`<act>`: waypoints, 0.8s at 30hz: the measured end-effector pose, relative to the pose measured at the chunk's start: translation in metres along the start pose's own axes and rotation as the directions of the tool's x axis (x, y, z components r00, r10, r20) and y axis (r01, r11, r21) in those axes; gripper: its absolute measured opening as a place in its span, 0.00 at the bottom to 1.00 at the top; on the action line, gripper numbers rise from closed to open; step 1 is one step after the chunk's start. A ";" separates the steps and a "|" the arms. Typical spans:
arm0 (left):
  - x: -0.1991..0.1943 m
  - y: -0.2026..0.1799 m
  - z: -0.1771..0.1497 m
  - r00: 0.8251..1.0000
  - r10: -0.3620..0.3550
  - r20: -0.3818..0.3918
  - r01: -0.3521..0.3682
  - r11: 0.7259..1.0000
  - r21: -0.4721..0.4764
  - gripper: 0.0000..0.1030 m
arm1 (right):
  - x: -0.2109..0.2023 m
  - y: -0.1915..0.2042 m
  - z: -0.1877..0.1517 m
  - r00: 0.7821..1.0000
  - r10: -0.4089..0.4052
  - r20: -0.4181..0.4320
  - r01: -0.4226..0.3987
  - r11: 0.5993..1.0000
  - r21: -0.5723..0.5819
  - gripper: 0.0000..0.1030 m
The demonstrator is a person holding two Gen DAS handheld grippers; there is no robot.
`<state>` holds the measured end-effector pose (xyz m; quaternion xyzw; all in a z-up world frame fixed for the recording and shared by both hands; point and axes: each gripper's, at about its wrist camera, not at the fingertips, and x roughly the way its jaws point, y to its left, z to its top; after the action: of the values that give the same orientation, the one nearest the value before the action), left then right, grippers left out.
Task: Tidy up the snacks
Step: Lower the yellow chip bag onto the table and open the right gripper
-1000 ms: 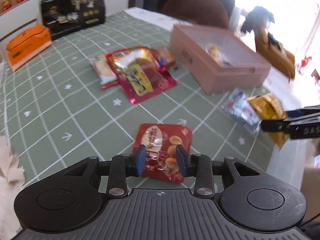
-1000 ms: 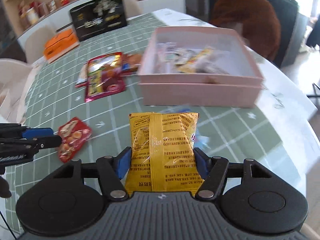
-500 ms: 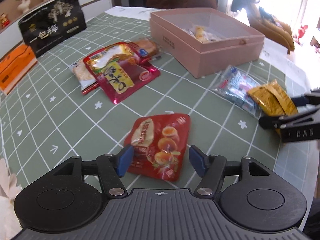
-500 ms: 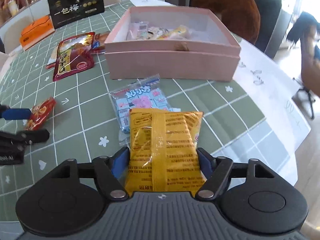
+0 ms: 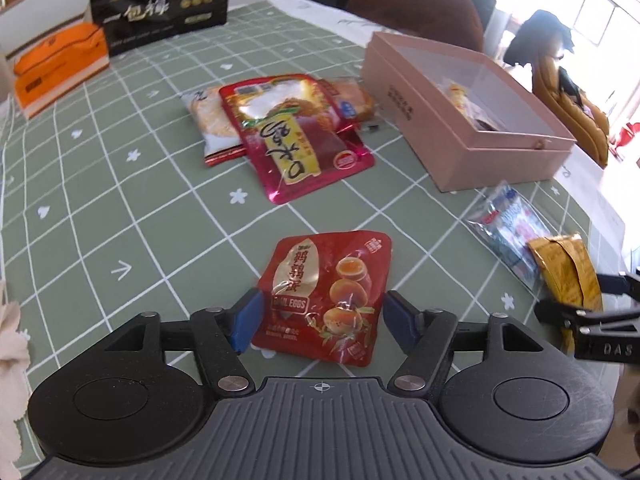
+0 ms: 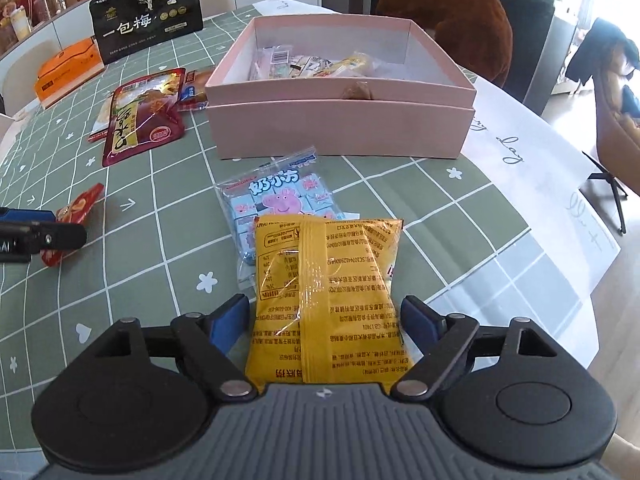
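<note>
Both my grippers spread wide

My left gripper (image 5: 322,316) and right gripper (image 6: 324,322) sit low centre in their frames, pointing downward, jaws just opened and pressing nothing.

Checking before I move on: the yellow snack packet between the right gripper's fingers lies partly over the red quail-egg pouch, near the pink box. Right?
Not quite. In the right wrist view the yellow snack packet, between the right gripper's open fingers, overlaps the blue cartoon-pig packet, not the quail-egg pouch. The pink box is just beyond.

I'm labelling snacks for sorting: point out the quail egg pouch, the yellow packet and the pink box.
quail egg pouch (image 5: 326,296): left wrist view, front centre.
yellow packet (image 6: 326,300): right wrist view, back seam.
pink box (image 6: 340,132): right wrist view, front wall.
</note>
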<state>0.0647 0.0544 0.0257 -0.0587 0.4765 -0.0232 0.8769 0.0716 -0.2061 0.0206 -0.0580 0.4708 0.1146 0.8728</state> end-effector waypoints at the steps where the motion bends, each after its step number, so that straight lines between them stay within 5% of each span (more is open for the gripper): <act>1: 0.002 0.002 0.001 1.000 0.000 -0.012 0.000 1.000 -0.011 0.76 | 0.000 0.000 0.000 1.000 -0.001 -0.004 0.001 1.000 0.001 0.81; 5: 0.004 0.007 0.001 1.000 -0.014 0.007 0.014 0.998 -0.054 0.77 | -0.004 0.007 0.005 0.999 0.009 -0.035 -0.010 1.000 -0.020 0.69; 10: 0.002 0.017 0.003 0.998 -0.067 0.011 0.067 0.993 -0.101 0.73 | -0.023 0.034 0.005 0.998 0.061 -0.015 -0.063 0.991 -0.120 0.68; 12: 0.001 0.022 0.002 0.996 -0.093 0.016 0.094 0.986 -0.139 0.48 | -0.028 0.047 0.003 0.995 0.097 -0.014 -0.098 0.985 -0.145 0.68; 16: 0.002 0.035 -0.005 0.977 -0.213 -0.005 0.204 0.944 -0.258 0.23 | -0.028 0.065 -0.001 0.993 0.113 -0.030 -0.116 0.978 -0.172 0.68; 24: -0.005 0.011 -0.019 0.981 -0.190 -0.027 0.184 0.972 -0.145 0.19 | -0.017 0.070 -0.011 0.990 0.088 -0.107 -0.106 0.977 -0.184 0.69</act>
<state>0.0457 0.0645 0.0180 -0.1651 0.4871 -0.0731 0.8545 0.0360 -0.1427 0.0293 -0.1233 0.5025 0.1984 0.8324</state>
